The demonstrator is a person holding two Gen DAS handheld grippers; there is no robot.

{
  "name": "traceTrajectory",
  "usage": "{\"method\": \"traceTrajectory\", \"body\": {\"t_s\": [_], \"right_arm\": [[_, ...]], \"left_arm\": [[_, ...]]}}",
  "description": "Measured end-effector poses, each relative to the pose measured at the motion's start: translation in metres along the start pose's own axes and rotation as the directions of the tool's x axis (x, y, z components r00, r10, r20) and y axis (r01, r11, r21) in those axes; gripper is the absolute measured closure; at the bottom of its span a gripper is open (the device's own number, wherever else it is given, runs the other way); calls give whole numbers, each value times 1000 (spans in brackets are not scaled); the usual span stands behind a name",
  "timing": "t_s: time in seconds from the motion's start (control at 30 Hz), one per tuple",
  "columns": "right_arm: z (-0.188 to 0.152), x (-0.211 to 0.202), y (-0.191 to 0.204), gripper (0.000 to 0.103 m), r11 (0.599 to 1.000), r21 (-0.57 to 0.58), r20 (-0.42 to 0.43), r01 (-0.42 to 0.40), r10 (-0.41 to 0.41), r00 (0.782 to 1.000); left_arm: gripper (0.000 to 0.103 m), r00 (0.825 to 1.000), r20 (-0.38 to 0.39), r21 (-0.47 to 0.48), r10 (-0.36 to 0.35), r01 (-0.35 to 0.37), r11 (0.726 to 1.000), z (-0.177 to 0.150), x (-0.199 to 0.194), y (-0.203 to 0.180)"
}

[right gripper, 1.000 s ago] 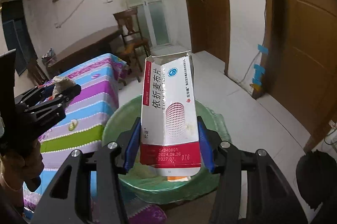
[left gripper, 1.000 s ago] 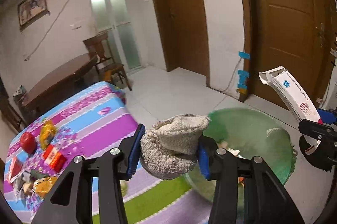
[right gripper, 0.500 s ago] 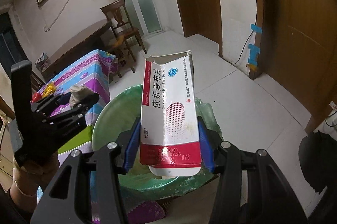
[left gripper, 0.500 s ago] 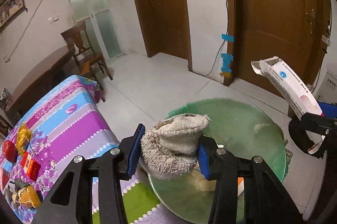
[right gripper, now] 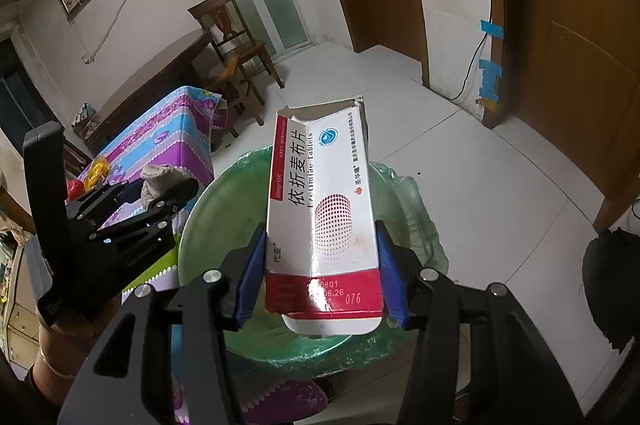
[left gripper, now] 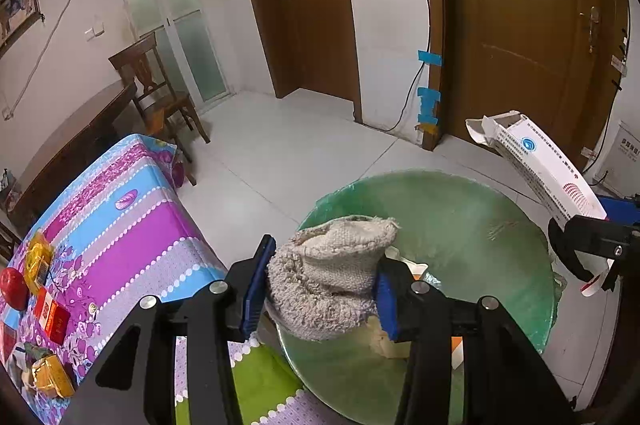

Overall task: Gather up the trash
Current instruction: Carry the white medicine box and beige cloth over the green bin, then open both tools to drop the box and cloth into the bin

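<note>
rag (left gripper: 332,277) sits clamped between left tongs (left gripper: 320,289) over bin (left gripper: 460,209).

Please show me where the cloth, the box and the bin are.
cloth (left gripper: 332,277), left wrist view, middle of its woven face
box (right gripper: 324,209), right wrist view, printed front
bin (left gripper: 460,221), left wrist view, inner green liner

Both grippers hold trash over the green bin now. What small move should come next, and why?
Probably open the left gripper to drop the beige cloth: it hangs over the green-lined bin. The right gripper, shut on the tablet box, is also above the bin and could release next.
</note>
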State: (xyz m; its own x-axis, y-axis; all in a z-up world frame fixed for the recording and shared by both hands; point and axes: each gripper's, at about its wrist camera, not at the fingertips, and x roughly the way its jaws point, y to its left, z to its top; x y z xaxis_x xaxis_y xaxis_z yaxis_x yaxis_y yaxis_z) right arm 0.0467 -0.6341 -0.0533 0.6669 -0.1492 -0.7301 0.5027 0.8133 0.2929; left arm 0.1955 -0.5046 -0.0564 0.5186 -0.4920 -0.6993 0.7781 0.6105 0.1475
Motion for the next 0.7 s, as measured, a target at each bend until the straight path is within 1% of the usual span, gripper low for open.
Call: {"method": "traceTrajectory", "body": {"t_s": [0.17,0.47,0.5,0.53,0.57,0.6,0.67,0.7], "right_arm": [[5,2,-2,54,1000,12,-4,-6,6,1000],[13,10,1,53,1000,22,-7,-14,14,1000],[14,11,1,50,1000,22,-7,-12,12,1000],[15,13,2,46,1000,19,-5,-3,3,1000],[16,14,2,43,1000,16,-2,6,-6,1000],[17,14,2,36,1000,14,1,18,-18,1000],[17,14,2,36,1000,10,8,22,-23,1000],[16,14,1,36,1000,12,5,19,-19,1000]], "left_arm": [[56,1000,-16,1,-15,16,1000,1,5,3],[56,995,-55,-45,-84,81,996,5,17,14],[54,994,-57,-41,-92,89,995,6,18,14],[48,992,-63,-30,-106,104,994,6,19,12],[42,992,-71,-20,-102,100,995,7,20,12],[28,994,-69,-22,-85,84,996,7,20,13],[27,995,-55,-39,-83,81,996,6,17,16],[27,994,-62,-48,-94,91,995,5,18,18]]}}
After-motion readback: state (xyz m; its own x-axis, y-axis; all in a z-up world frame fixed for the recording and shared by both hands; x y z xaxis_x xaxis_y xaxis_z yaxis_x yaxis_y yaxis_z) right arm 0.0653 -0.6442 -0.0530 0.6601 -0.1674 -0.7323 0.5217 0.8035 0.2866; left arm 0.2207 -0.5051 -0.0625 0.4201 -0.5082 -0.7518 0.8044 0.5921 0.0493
